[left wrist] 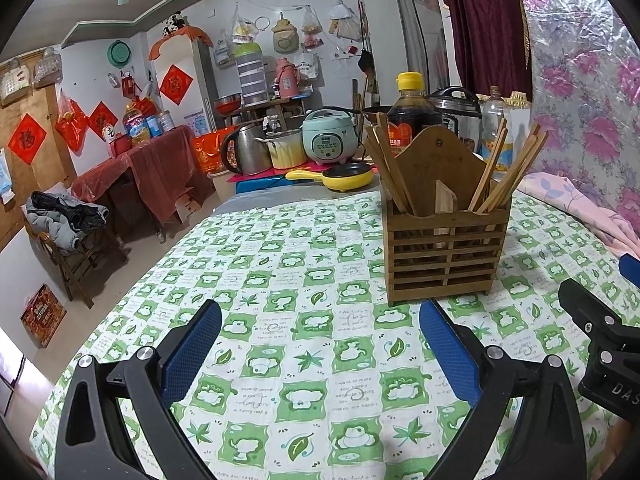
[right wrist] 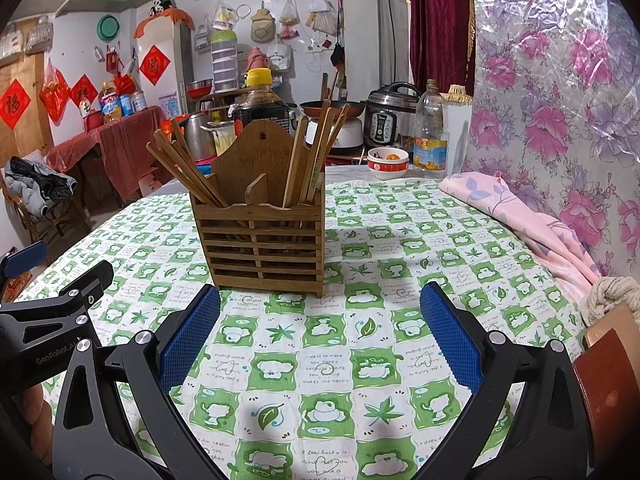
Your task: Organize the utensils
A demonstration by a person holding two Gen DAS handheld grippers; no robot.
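The wooden holder (right wrist: pixel 262 216) is standing upright on the green-checked tablecloth (right wrist: pixel 320 368), chopsticks (right wrist: pixel 188 168) leaning out of both compartments. The left gripper (left wrist: pixel 320 348) and right gripper (right wrist: pixel 320 332) are hovering just before it, jaws spread wide and holding nothing. Bare cloth is lying between them; a pink blanket (right wrist: pixel 520 216) is lining the right edge.

Black plastic left tool (left wrist: pixel 320 356) and right tool (right wrist: pixel 320 340), blue textured pads (right wrist: pixel 452 340), silver screws (left wrist: pixel 494 351), white lettering
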